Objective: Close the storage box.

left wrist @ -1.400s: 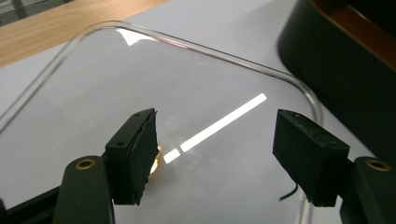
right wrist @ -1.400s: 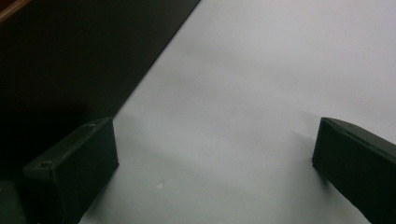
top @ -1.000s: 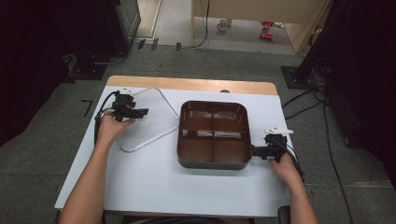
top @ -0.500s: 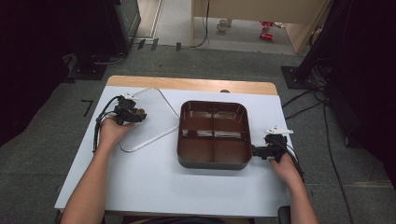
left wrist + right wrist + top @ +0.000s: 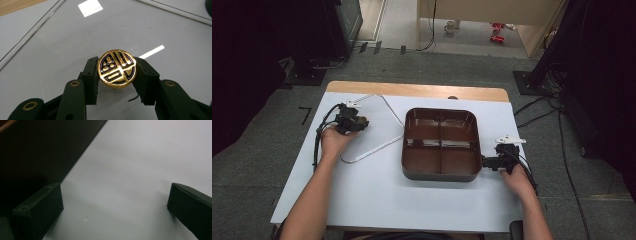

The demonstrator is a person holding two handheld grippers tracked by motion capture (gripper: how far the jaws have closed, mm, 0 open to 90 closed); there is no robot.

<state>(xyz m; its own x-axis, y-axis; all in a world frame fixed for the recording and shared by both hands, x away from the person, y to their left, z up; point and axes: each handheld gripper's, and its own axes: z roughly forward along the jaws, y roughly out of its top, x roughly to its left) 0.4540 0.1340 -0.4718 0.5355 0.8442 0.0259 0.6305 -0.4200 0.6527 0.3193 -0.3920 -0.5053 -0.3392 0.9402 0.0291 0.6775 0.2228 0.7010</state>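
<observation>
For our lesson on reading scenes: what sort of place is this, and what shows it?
Probably a lab or workshop set up for recording: a white table on grey carpet, loose cables on the floor, and dark equipment stands.

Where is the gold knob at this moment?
The gold knob sits on the clear lid at the table's left, clamped by the left gripper, left of the brown tray.

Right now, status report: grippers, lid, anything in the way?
Left gripper just closed on gold knob of clear lid. Right gripper open beside brown tray. Nothing between lid and tray.
</observation>
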